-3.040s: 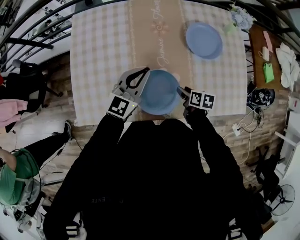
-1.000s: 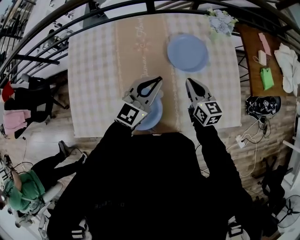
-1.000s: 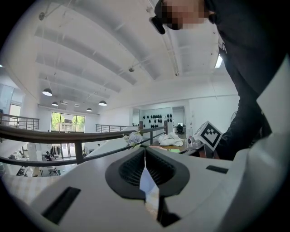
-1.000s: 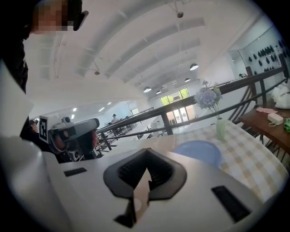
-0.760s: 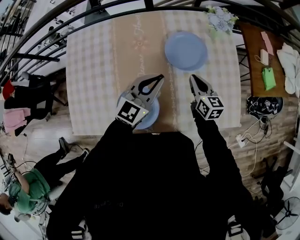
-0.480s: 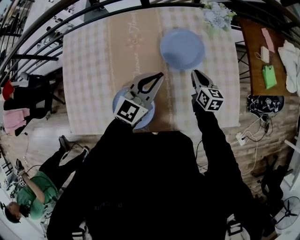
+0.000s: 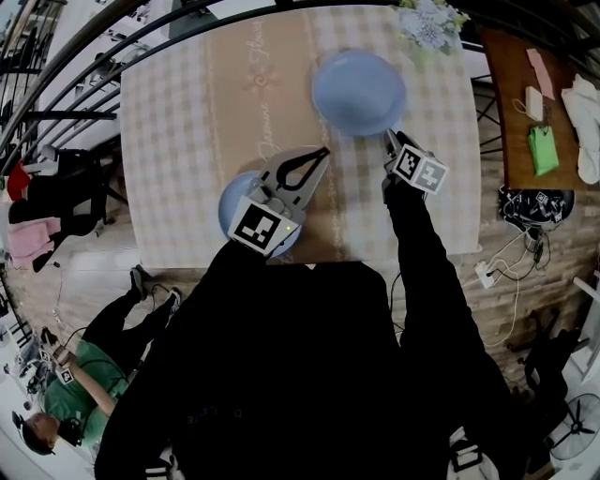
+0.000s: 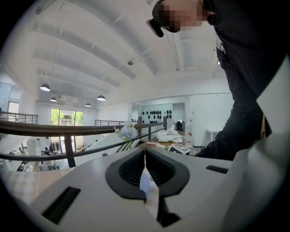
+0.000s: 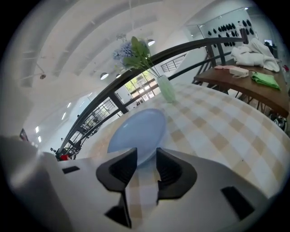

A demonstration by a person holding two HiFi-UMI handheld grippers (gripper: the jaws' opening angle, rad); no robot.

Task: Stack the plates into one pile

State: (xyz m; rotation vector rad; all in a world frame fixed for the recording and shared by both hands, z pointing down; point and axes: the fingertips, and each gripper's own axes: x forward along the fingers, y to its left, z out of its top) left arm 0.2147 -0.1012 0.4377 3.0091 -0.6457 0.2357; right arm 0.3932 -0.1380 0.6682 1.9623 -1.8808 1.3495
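Looking steeply down on a table (image 7: 178, 112) dressed in a checked cloth, with a beige runner (image 7: 253, 94) down the middle. Carrying 2 light-blue round plates, well apart: near plate (image 7: 232, 199) at the table's front edge, far plate (image 7: 359, 92) toward the back, close to a vase of pale flowers (image 7: 427, 19). Holding the left gripper (image 7: 322, 152) over the near plate, pressing its jaws together on nothing. Reaching the right gripper (image 7: 391, 139) to the far plate's near rim, opening its jaws, keeping the rim at the mouth of the gap, pads not pressing on it.
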